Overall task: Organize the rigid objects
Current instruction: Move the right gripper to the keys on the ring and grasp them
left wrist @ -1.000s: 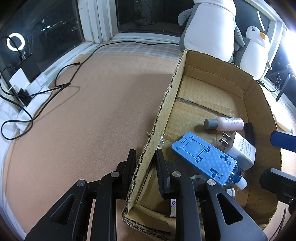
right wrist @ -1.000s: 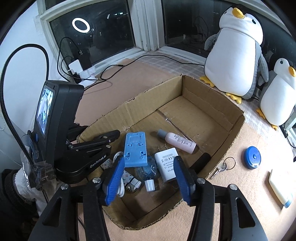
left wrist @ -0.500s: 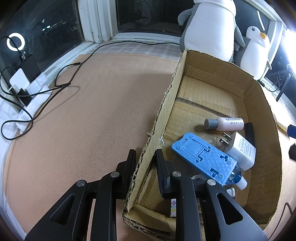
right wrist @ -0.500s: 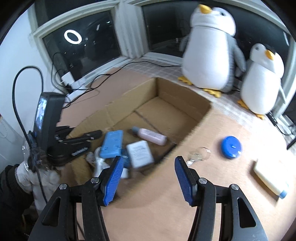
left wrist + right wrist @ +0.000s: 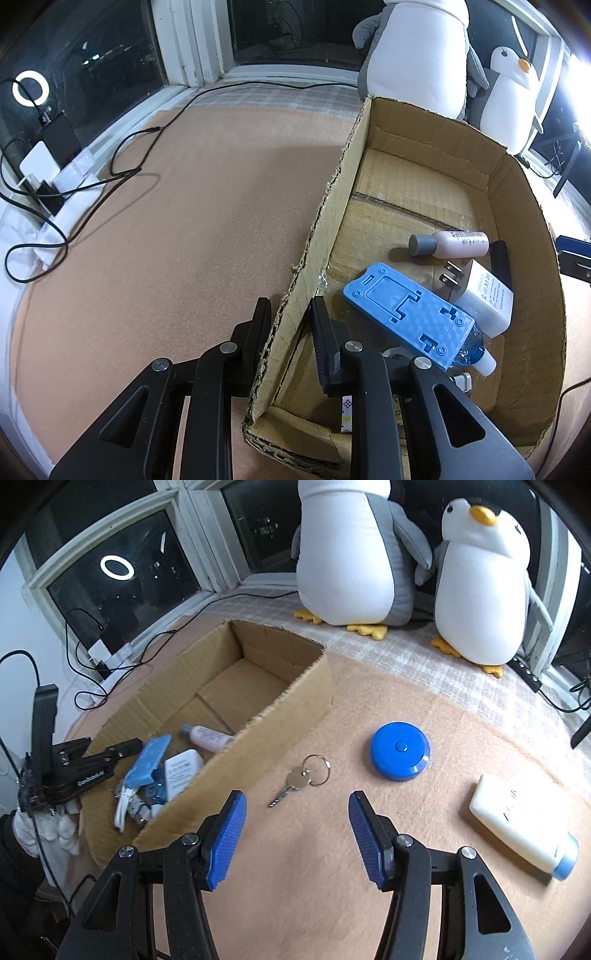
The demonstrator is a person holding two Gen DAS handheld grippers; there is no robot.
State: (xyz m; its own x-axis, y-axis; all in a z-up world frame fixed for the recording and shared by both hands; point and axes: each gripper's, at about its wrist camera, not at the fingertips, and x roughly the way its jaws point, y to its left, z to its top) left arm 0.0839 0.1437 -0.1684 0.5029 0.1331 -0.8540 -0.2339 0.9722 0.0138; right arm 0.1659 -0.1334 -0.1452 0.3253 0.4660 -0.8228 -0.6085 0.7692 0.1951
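Lower centre: left tongs (image 5: 288,317) clamped on cardboard box (image 5: 321,236) wall; right tongs (image 5: 295,830) open, empty, above key (image 5: 293,784).

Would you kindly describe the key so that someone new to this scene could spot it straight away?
Find the cardboard box in front of the two plush penguins. On the tan mat just outside its long wall, ahead of the open right gripper, lies the key. It is the only small silver metal item there, on a wire ring, beside a round blue case and a white bottle.
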